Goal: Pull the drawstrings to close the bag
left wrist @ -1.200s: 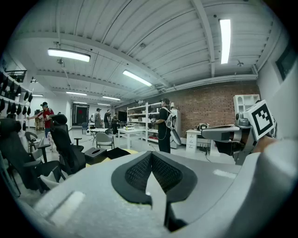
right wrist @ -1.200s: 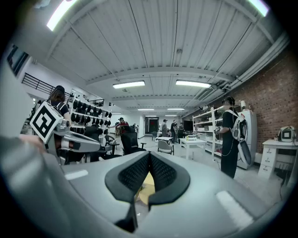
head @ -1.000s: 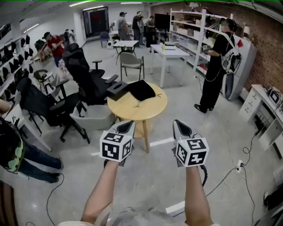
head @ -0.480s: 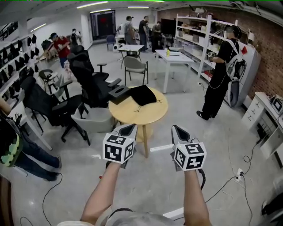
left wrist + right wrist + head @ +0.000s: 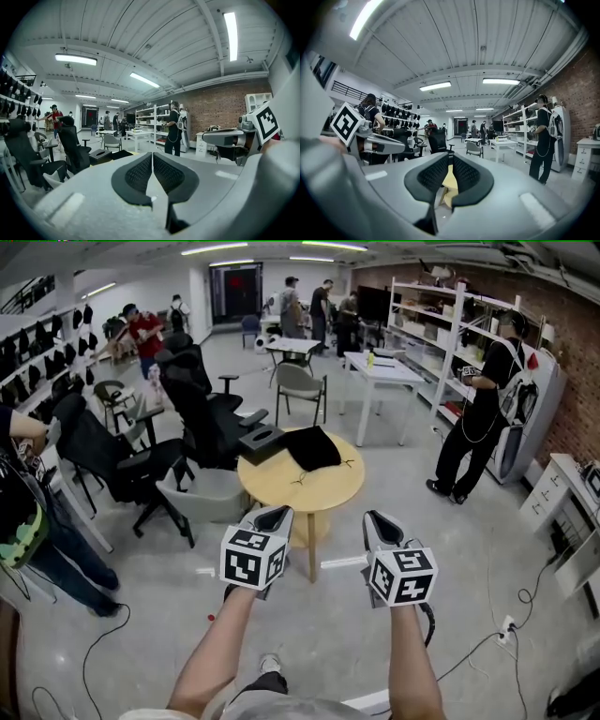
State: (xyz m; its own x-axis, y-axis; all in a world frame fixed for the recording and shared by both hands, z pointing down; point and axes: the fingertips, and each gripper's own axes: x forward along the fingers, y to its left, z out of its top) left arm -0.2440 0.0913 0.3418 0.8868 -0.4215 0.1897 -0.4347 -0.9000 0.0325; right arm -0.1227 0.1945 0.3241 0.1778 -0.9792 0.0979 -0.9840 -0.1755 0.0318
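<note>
Head view: nothing of the job done yet, judging by how things lie. Shows bag (image 5: 312, 447) lying slack and dark on table (image 5: 309, 495), toward the 12 o'clock side of the top, mouth not visibly drawn. Shows thin drawstrings (image 5: 299, 480) trailing loose on the wood at about 6 o'clock of the bag, with what looks like another bit of cord at its 4 o'clock; too small to say more.

Left to do, by that reckoning: everything. Close in on the table, take a cord in each gripper, pull until the mouth gathers.

Left gripper (image 5: 272, 518) and right gripper (image 5: 378, 521) held in the air side by side at 6 o'clock of the table, short of its near rim. Puts the bag at roughly 1 o'clock from the left one and 11 o'clock from the right one, well apart from both, touching neither.

Left gripper view: jaws opening from a mere slit, pads nearly meeting, nothing between them. Catches the bag as a dark patch far off at about 9 o'clock of the jaw tips.

Right gripper view: jaws opening too, the gap narrow but plain. Lets only the distant yellow tabletop show through, nothing held.
</note>
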